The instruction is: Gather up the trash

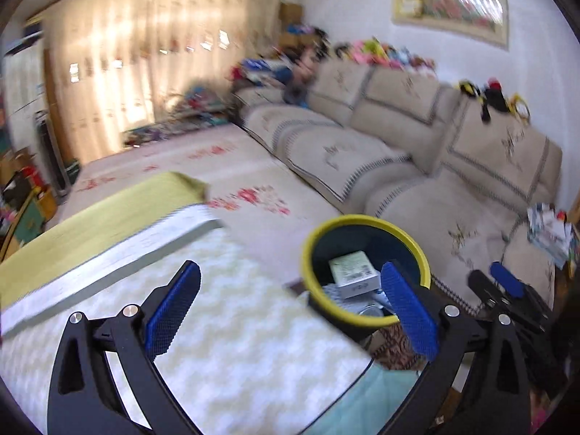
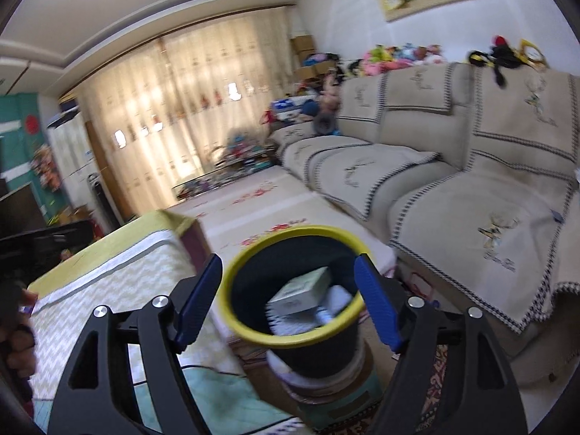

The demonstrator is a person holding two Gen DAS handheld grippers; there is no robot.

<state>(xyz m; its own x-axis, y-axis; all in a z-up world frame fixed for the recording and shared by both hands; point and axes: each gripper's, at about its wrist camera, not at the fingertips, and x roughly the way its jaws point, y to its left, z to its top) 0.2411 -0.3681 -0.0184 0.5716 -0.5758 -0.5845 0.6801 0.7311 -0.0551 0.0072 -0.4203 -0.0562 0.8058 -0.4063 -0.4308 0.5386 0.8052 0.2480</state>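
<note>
1. Trash sits inside a dark bin with a yellow rim (image 1: 366, 224), which stands just off the corner of a table covered in a pale zigzag cloth (image 1: 224, 333).
2. A whitish box (image 1: 353, 272) lies on top of the pile in the bin, tilted, with crumpled white pieces (image 2: 340, 299) beside and beneath it.
3. The left gripper (image 1: 290, 308) has its jaws spread wide with nothing between them; its blue pads (image 1: 172, 311) frame the table edge on one side and the bin's rim on the other.
4. The right gripper (image 2: 288, 301) is likewise spread wide and empty, hanging above the bin so that the yellow rim fills the gap between its fingers.
5. In the left wrist view the right gripper shows at the far right edge, close to the bin.
6. The bin rests on a stack of a white round thing and a teal box (image 2: 340, 402); both are blurred.
7. A beige sofa (image 2: 471, 195) with embroidered covers runs along the wall behind the bin.
8. A pale floor mat with red flowers (image 1: 250, 195) lies between the table and the sofa.
9. Closed, backlit curtains (image 2: 188, 108) cover the far wall.
</note>
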